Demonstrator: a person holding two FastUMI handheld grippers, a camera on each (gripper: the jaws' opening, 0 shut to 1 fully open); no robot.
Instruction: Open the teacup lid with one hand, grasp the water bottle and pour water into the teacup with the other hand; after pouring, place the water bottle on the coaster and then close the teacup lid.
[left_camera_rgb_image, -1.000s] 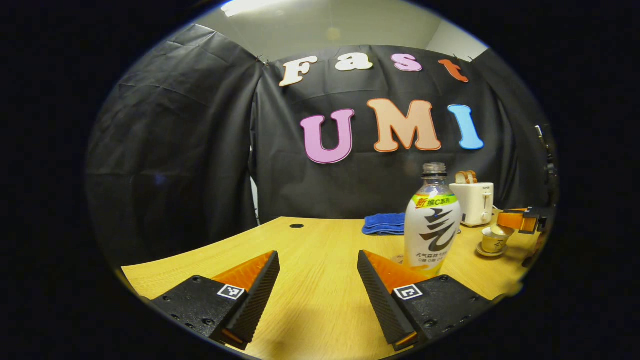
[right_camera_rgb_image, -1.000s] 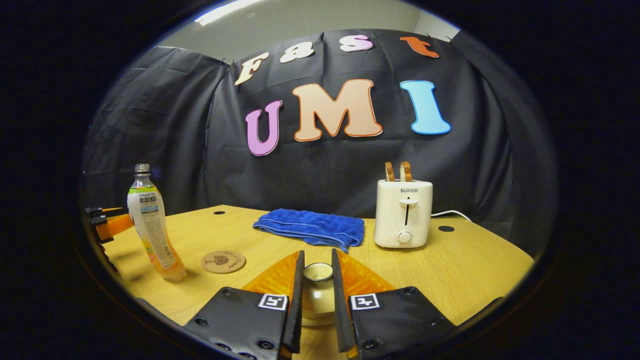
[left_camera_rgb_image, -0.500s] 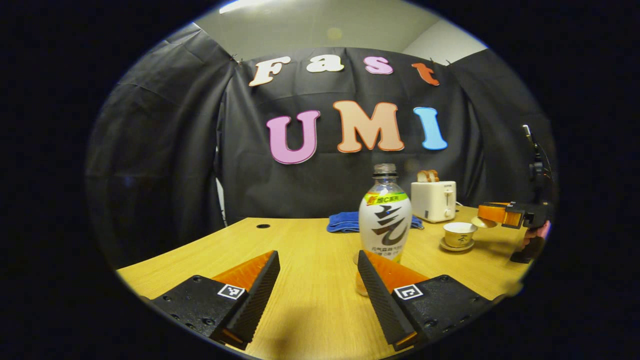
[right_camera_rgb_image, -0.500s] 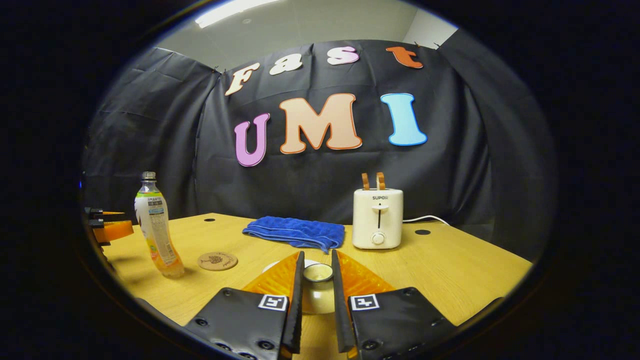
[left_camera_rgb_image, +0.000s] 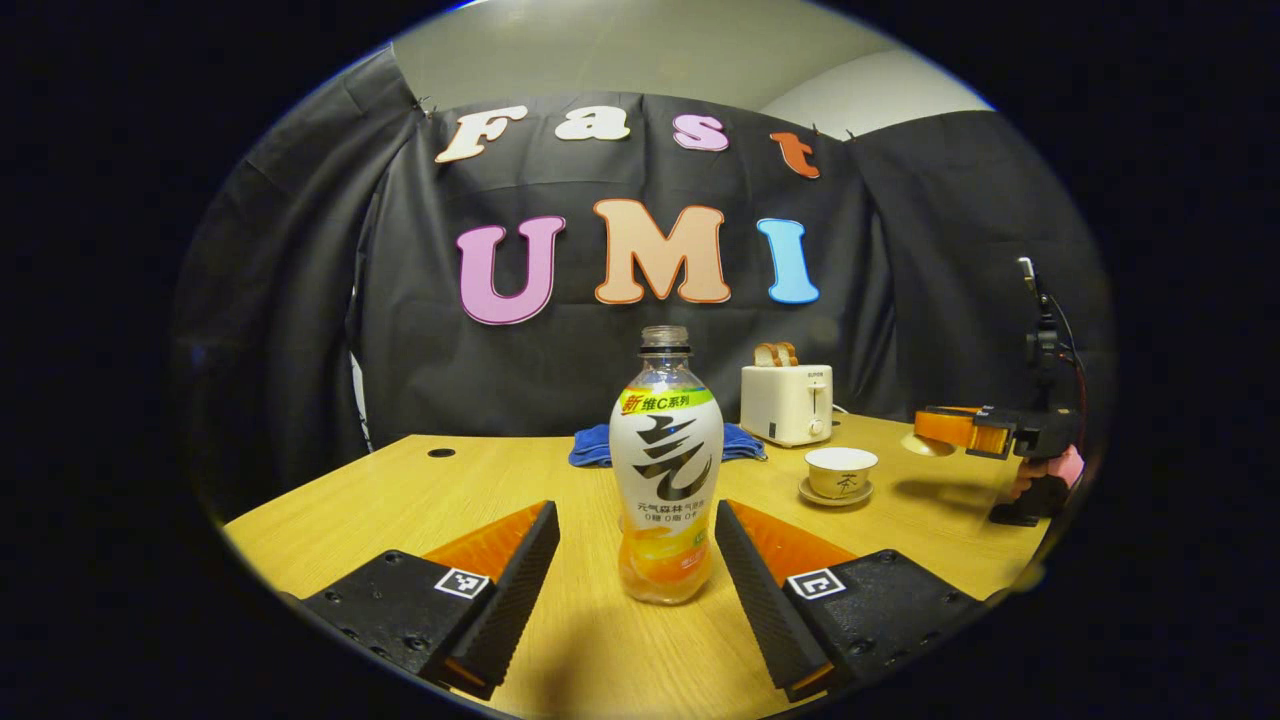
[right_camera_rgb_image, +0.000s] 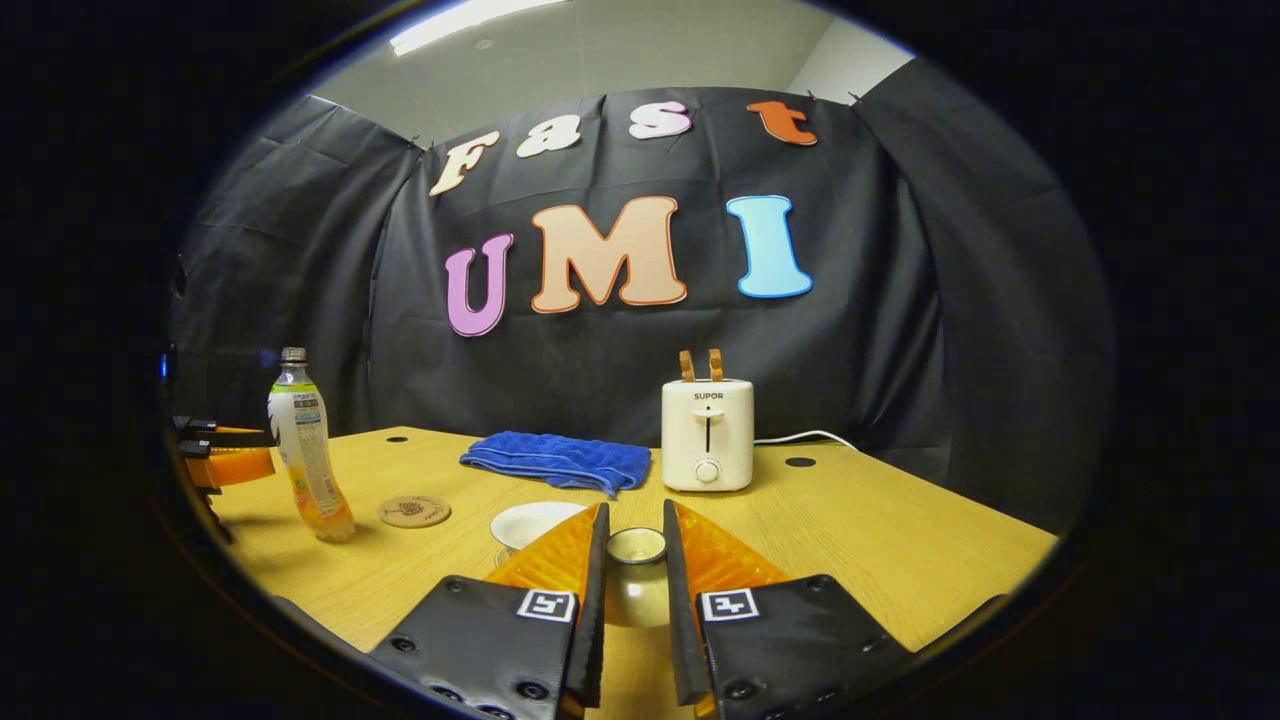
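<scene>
Bottle (left_camera_rgb_image: 665, 470) stands upright on the table (left_camera_rgb_image: 560, 640), and I take it as my landmark. My left gripper (left_camera_rgb_image: 637, 580) is open around its base, one finger on each side, neither touching. Right of the bottle and farther back sits the uncovered teacup (left_camera_rgb_image: 841, 472) on its saucer (left_camera_rgb_image: 836, 495). Beyond the cup, my right gripper (right_camera_rgb_image: 635, 590) is closed on the lid (right_camera_rgb_image: 636, 575), held up off the table. I see the coaster (right_camera_rgb_image: 414, 511) just beside the bottle, with a blue cloth (right_camera_rgb_image: 555, 461) and toaster (right_camera_rgb_image: 707, 434) behind it.
</scene>
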